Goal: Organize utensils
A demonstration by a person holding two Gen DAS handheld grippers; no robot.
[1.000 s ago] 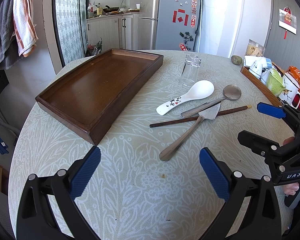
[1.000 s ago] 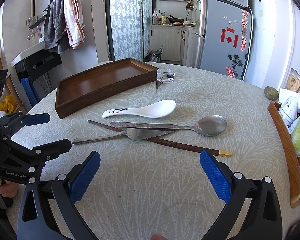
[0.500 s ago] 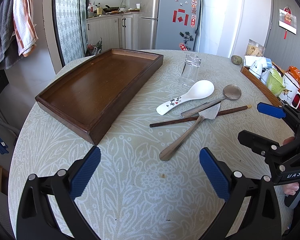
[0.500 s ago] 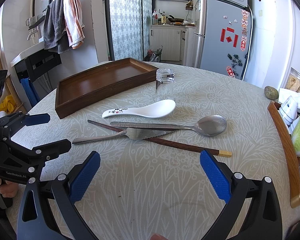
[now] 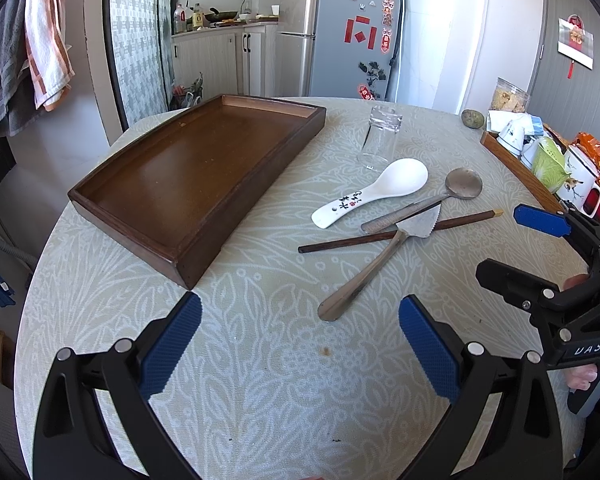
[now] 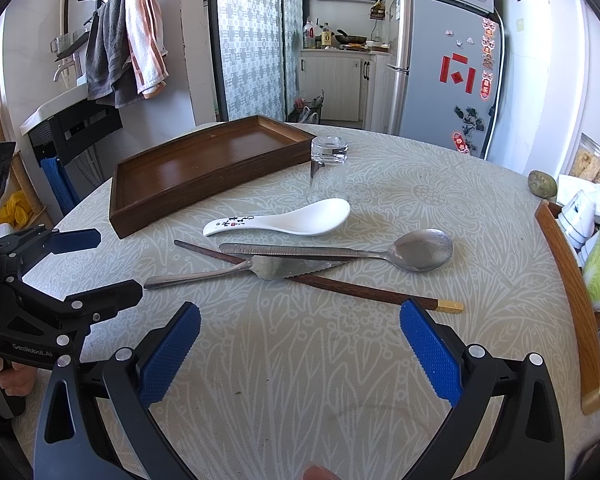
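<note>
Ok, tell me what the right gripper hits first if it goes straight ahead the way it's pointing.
Most likely the cake server, lying across the chopstick straight ahead of the open right gripper. The metal spoon and white ceramic spoon lie behind it. Depth is unclear; a downward tilt would meet bare tablecloth first.

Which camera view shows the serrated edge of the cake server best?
The right wrist view. There the cake server lies side-on and close, so the teeth along its blade edge show clearly above the chopstick. In the left wrist view the cake server points away; only a few teeth show at the far end.
</note>
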